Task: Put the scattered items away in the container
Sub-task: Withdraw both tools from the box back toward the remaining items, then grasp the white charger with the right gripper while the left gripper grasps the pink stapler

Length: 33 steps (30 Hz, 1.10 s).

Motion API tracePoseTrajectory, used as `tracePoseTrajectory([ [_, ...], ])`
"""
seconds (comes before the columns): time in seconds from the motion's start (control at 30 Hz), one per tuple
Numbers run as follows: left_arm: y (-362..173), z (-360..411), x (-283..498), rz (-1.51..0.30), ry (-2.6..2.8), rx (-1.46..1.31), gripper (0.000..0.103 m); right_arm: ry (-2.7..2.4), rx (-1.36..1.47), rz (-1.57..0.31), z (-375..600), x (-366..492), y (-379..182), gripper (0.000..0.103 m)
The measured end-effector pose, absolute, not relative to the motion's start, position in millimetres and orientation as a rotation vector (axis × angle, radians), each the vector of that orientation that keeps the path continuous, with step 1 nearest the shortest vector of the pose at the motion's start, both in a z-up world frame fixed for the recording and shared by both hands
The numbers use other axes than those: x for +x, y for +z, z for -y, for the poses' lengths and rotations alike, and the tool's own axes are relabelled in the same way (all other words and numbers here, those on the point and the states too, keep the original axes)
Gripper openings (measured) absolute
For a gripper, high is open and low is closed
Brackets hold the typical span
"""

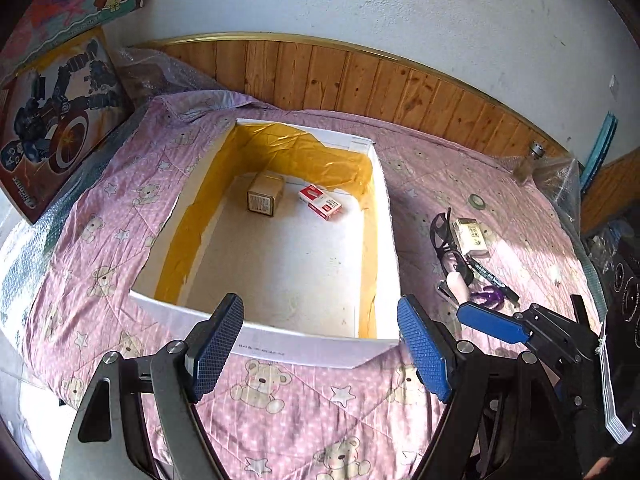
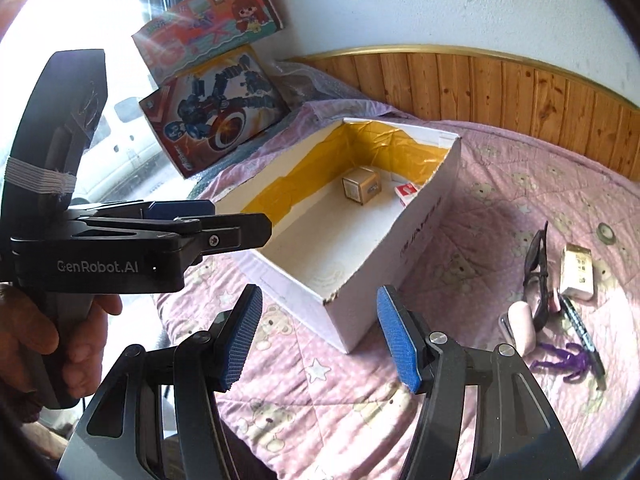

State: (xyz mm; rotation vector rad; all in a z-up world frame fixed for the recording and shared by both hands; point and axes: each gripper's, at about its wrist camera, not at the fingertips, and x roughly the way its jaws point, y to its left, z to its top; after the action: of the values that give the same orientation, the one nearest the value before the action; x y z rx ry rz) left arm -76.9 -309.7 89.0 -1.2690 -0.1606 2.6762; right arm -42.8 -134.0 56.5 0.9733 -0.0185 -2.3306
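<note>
Both claws empty. Our left claw (image 1: 320,344) hangs wide apart over the near wall of the box; our right claw (image 2: 318,338) is equally spread, aimed at the box's near corner. Textured blue rubber pads on black metal linkages. A hand (image 2: 52,344) grips the left tool's handle at the left of the right wrist view.

Progress, as we judge it: early, two items in, most still out.

Near: pink quilted bedspread (image 1: 280,400) with teddy-bear and star print, soft and uneven, so things may sit tilted.

Right of the box, loose cluster on the quilt, items touching or overlapping:
- purple fuzzy pipe-cleaner figure (image 2: 568,360), limp, spindly
- black marker pen (image 2: 582,330), slim, rigid
- pale pink capsule-shaped case (image 2: 522,326), smooth, rounded
- dark glasses (image 2: 538,272), thin frame, awkward to pinch
- small cream carton (image 2: 576,272), flat-sided, easy grab
- tape roll (image 2: 605,233) farther out, apart from the rest

Middle: the container is a white cardboard box (image 1: 320,350), open top, inner walls lined with glossy yellow tape, one near corner frayed. Inside, at the far end: brown cardboard cube (image 1: 265,194) and red-and-white flat pack (image 1: 320,201), just beside each other, not touching.

Far: small glass bottle (image 1: 528,160) with metal cap near the wood-panel wainscot (image 1: 360,80). Bubble wrap at the bed edges. Two toy cartons (image 2: 212,80) lean on the far-left wall.
</note>
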Motion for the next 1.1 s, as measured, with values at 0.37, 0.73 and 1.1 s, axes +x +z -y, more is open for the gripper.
tracePoseTrajectory([
  [0.37, 77.3, 216.6, -54.1, 0.082, 2.458, -1.243, 0.08, -2.432, 1.088, 0.25, 31.5, -15.9, 22.8, 0.063],
  [0.73, 22.9, 131.0, -95.5, 0.134, 2.238, -1.408, 0.08, -2.583, 1.23, 0.548, -75.0, -14.2, -17.6, 0.063],
  [1.1, -48.0, 88.7, -168.1, 0.202, 2.282, -1.615, 0.08, -2.906, 1.28, 0.693, -207.7, -38.8, -15.4, 0.063],
])
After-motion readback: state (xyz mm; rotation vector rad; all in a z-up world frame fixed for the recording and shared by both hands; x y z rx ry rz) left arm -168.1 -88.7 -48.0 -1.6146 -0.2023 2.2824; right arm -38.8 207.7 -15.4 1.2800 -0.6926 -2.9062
